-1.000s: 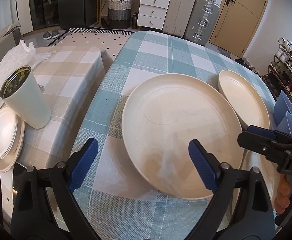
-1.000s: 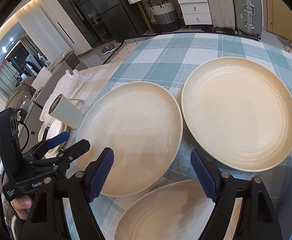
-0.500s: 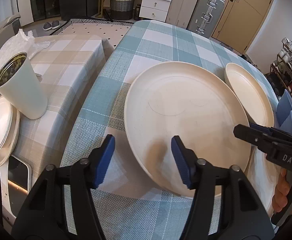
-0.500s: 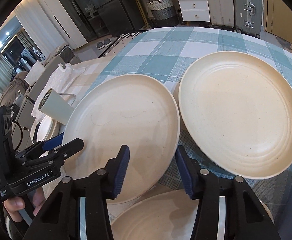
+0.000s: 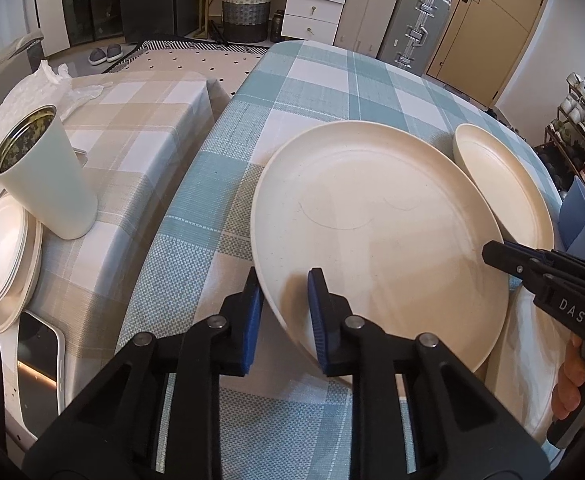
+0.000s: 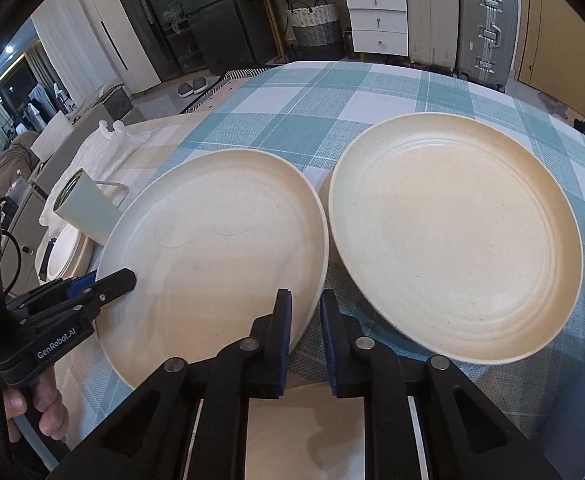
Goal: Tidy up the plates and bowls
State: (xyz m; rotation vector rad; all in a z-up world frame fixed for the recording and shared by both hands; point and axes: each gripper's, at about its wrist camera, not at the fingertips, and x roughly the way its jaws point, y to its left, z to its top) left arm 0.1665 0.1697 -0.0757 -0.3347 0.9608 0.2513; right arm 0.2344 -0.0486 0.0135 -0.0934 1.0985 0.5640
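A large cream plate [image 5: 372,220] [image 6: 220,248] lies on the teal checked tablecloth [image 5: 332,80]. My left gripper [image 5: 284,292] [image 6: 104,280] is closing on the plate's near-left rim, with its blue pads pressing on both faces. My right gripper [image 6: 305,308] [image 5: 496,254] is closing on the same plate's opposite rim, which sits between its pads. A second cream plate [image 6: 452,240] [image 5: 504,188] lies just right of the held one. Part of a third cream plate [image 6: 292,432] [image 5: 524,380] shows beneath the right gripper.
Left of the table stands a lower surface with a beige checked cloth [image 5: 140,120]. It carries a pale tumbler [image 5: 44,184], a stack of small white plates [image 5: 4,248], a phone [image 5: 38,356] and crumpled plastic. Blue items [image 5: 584,216] sit at the right edge. Suitcases and drawers stand behind.
Both grippers went from wide open to clamped on opposite rims of the large plate. Neither hand shifted much.
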